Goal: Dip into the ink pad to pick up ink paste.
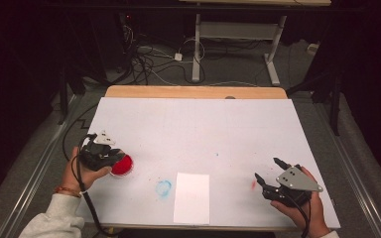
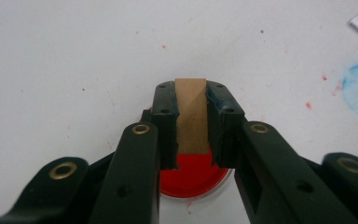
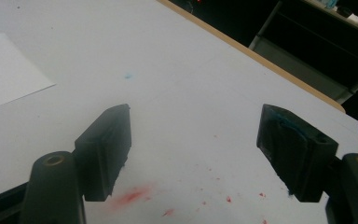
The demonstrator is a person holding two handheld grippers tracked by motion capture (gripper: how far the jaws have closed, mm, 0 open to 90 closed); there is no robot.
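Near the left edge of the white tabletop (image 1: 193, 134) sat a shallow round dish of red ink (image 1: 122, 165), filled nearly to its pale rim with flat, glossy red. The left hand-held gripper (image 1: 113, 154) hung right over it, its jaws closed narrowly on a small wooden block (image 2: 192, 114). In the left gripper view the block stood between the two black pads with its long axis running straight out along the jaws, its far end poking past their tips and away from the person's hand (image 1: 82, 173), its near end over the red dish; whether it touched the ink I could not tell.

Well apart, at the table's right front, the right hand-held gripper (image 1: 268, 170) was held low with its jaws spread wide and nothing between them, pointing toward the middle of the tabletop. A red smear (image 3: 133, 196) lay just under it. A white sheet of paper (image 1: 192, 197) lay between the two grippers at the near edge, with a blue ring stain (image 1: 163, 188) just beside its left side.
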